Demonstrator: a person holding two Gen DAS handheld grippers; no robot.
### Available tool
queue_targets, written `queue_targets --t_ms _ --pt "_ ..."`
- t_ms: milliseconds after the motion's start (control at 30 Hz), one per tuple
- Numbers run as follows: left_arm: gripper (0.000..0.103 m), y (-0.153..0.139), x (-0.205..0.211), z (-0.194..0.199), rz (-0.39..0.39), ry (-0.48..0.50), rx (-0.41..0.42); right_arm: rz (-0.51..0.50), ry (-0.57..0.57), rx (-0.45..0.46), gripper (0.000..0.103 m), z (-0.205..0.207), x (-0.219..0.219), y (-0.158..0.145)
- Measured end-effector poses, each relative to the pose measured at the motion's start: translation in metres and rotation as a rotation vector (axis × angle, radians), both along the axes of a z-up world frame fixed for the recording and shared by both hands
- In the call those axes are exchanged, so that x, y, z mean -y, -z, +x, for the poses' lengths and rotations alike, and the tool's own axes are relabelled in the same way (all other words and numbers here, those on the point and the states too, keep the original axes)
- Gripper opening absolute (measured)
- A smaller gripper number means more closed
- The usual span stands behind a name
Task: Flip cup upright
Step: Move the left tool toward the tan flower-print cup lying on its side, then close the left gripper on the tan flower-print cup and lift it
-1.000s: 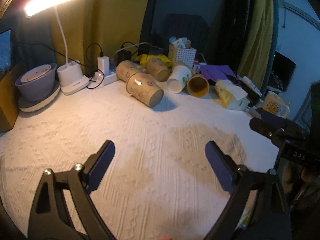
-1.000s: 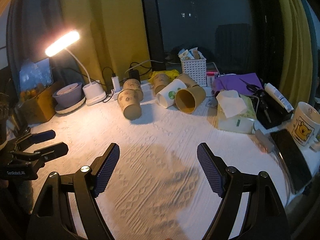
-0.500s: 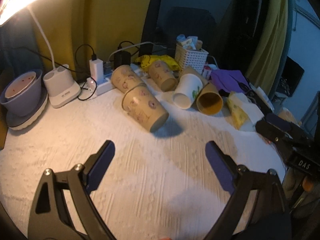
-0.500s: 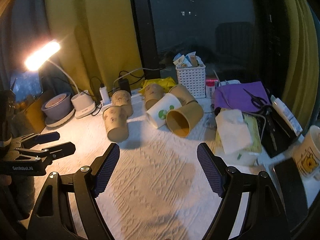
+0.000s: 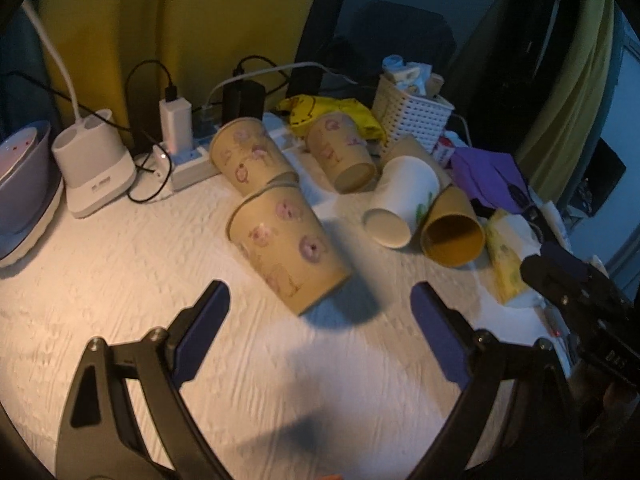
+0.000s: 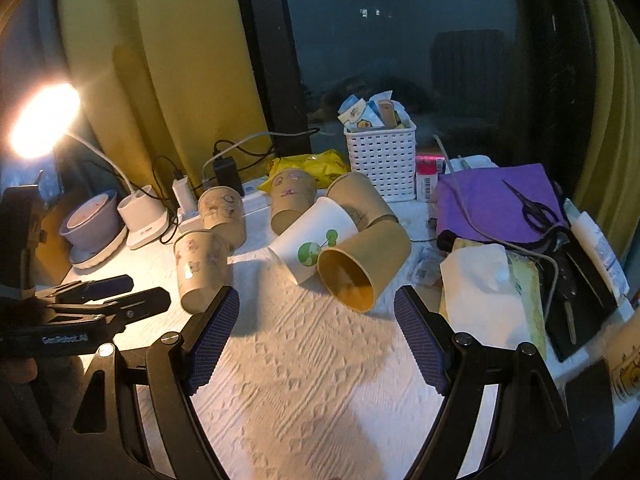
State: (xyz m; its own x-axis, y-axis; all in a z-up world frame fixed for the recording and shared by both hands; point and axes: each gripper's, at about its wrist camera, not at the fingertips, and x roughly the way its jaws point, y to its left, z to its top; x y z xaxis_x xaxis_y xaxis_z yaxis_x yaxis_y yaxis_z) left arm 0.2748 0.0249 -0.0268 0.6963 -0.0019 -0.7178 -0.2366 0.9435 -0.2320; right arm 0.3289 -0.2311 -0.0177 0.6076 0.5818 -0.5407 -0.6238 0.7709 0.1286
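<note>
Several paper cups lie on their sides on the white textured tablecloth. The nearest printed tan cup [image 5: 286, 246] lies just beyond my open, empty left gripper [image 5: 320, 320]; it also shows in the right wrist view [image 6: 202, 270]. A plain tan cup [image 6: 362, 266] with its mouth toward me lies just ahead of my open, empty right gripper [image 6: 316, 340], next to a white cup with a green print [image 6: 314, 244]. Two more printed cups [image 5: 250, 156] [image 5: 340, 152] lie behind. The left gripper also shows at the left of the right wrist view [image 6: 104, 298].
A lamp base [image 5: 94, 164], a power strip with chargers [image 5: 188, 160] and a purple bowl [image 5: 20, 172] stand at back left. A white basket [image 6: 380, 164], purple cloth with scissors [image 6: 496, 200], a tissue pack [image 6: 492, 280] and a mug [image 6: 624, 364] crowd the right.
Both grippers have moved forward toward the cups, which now look larger and closer. Both stay open. No cup has moved.
</note>
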Motion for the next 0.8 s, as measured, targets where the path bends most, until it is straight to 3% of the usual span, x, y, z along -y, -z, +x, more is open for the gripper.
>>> queue_targets --t_ms 300,500,667,733,800 --pt "0.093 0.016 -0.011 0.036 -0.009 -0.043 -0.04 -0.007 -0.004 -0.018 0.082 0.034 -0.01 0.007" --pt "0.092 0.035 -0.023 0.053 -0.057 -0.066 -0.086 0.005 -0.007 -0.038 0.082 0.05 -0.012 0.013" --pt "0.092 0.046 -0.024 0.061 -0.075 -0.041 -0.11 0.007 -0.005 -0.058 0.082 0.056 -0.013 0.019" --pt "0.08 0.051 -0.024 0.064 -0.067 -0.033 -0.121 0.007 -0.005 -0.066 0.082 0.056 -0.013 0.02" --pt "0.076 0.053 -0.025 0.064 -0.083 -0.025 -0.121 0.009 -0.003 -0.065 0.082 0.056 -0.013 0.02"
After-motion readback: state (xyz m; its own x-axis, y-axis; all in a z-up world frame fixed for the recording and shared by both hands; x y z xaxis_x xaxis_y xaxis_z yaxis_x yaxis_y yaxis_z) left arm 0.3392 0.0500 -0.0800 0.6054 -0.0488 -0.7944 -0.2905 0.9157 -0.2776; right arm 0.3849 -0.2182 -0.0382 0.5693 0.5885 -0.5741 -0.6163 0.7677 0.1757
